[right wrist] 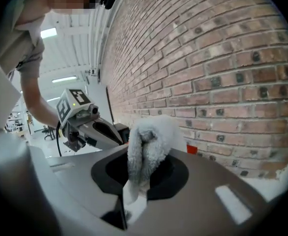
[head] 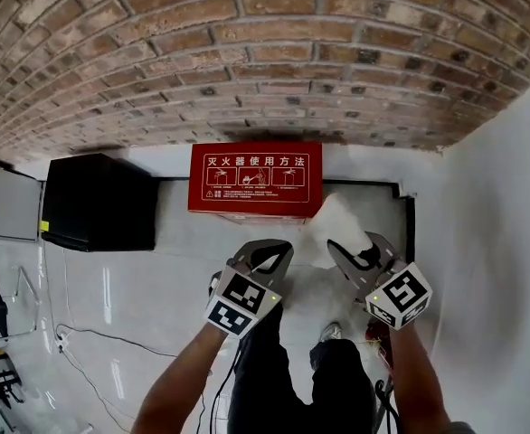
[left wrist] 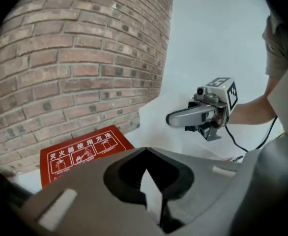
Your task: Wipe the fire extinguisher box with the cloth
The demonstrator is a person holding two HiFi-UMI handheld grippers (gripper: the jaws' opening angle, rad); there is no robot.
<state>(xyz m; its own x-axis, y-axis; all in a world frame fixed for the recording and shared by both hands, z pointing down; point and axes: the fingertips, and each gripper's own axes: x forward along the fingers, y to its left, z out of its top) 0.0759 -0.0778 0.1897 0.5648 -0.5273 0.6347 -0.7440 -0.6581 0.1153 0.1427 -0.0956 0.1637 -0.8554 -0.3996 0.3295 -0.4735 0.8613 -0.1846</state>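
Right claw (head: pixel 342 248) clamps cloth (head: pixel 335 222), left claw (head: pixel 279 250) closed, near red box (head: pixel 254 181) on floor (head: pixel 147 283) against brick wall (head: pixel 265 52).

The fire extinguisher box (head: pixel 255 180) stands against the brick wall (head: pixel 265 52), a cabinet (head: pixel 98 202) to its left, with the cloth (head: pixel 337 229) in the right gripper (head: pixel 353 250) before its right end.

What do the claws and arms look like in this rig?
The grey, curved left claw and right claw each carry a white cube with black square markers and a small green light. A black cable trails from each. Forearms are bare; the shirt's short sleeves are greyish-khaki.
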